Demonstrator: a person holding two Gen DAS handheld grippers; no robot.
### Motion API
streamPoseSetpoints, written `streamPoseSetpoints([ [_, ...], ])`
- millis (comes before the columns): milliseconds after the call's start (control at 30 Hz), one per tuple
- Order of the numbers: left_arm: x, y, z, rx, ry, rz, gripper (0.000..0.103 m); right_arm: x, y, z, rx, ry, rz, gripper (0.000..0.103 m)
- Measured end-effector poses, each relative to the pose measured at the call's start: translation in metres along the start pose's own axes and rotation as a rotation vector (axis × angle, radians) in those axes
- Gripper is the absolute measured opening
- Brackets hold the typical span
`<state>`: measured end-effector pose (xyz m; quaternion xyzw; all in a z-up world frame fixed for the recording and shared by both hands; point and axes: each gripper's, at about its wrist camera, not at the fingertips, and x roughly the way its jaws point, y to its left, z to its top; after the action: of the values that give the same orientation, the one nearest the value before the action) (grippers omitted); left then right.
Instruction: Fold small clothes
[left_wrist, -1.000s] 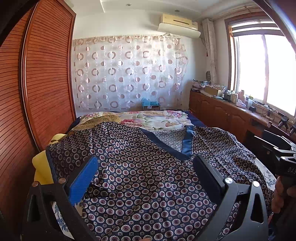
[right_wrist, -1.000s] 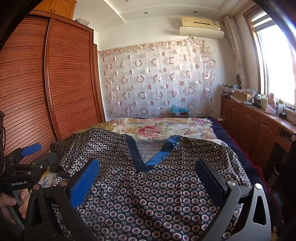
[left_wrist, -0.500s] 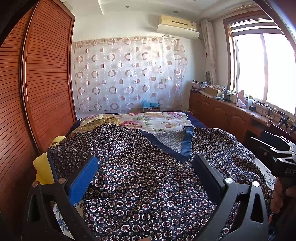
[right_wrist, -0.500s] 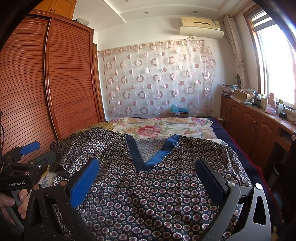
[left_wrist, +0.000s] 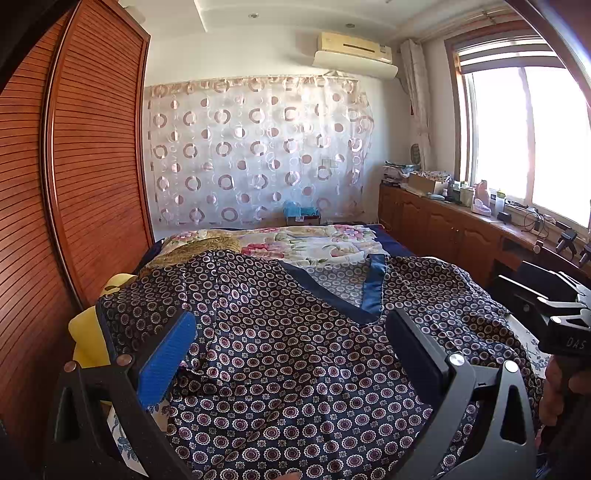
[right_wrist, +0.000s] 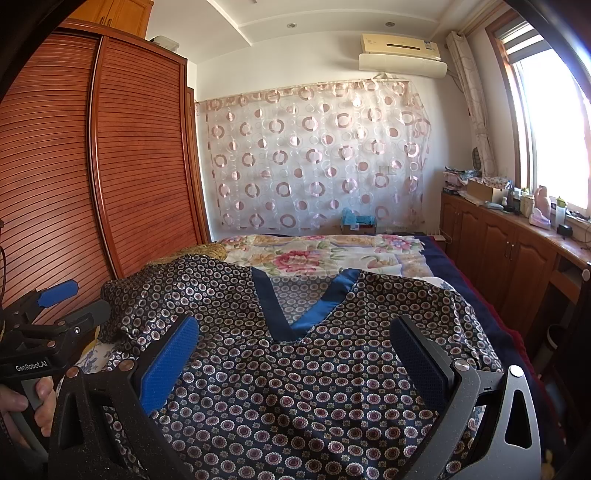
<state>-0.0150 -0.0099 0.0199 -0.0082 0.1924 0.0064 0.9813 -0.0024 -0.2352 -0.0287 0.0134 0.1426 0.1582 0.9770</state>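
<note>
A dark navy garment (left_wrist: 295, 350) with a ring pattern and a blue V-neck band (right_wrist: 295, 317) lies spread across the near end of the bed. My left gripper (left_wrist: 291, 325) hovers open above the garment's left half, nothing between its blue pads. Over the middle of the garment (right_wrist: 295, 387), below the V-neck, my right gripper (right_wrist: 295, 332) also stands open and holds nothing. The left gripper's body (right_wrist: 48, 332), in a hand, shows at the left edge of the right wrist view. The right gripper's body (left_wrist: 554, 314) shows at the right edge of the left wrist view.
A floral bedspread (right_wrist: 325, 254) covers the far half of the bed. A slatted wooden wardrobe (right_wrist: 92, 166) stands close on the left. Low wooden cabinets (left_wrist: 443, 229) with clutter run under the window on the right. A yellow item (left_wrist: 86, 339) sticks out under the garment's left edge.
None of the objects has moved; the left wrist view has shifted slightly, and both grippers stay open over the garment.
</note>
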Motion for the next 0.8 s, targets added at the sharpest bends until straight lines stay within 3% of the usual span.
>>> streamPoseSetpoints([
  [800, -0.0002, -0.0032, -0.0012, 0.002, 0.000, 0.002, 0.103, 0.0014, 0.0000, 0.0001, 0.001, 0.002, 0.001, 0.103],
])
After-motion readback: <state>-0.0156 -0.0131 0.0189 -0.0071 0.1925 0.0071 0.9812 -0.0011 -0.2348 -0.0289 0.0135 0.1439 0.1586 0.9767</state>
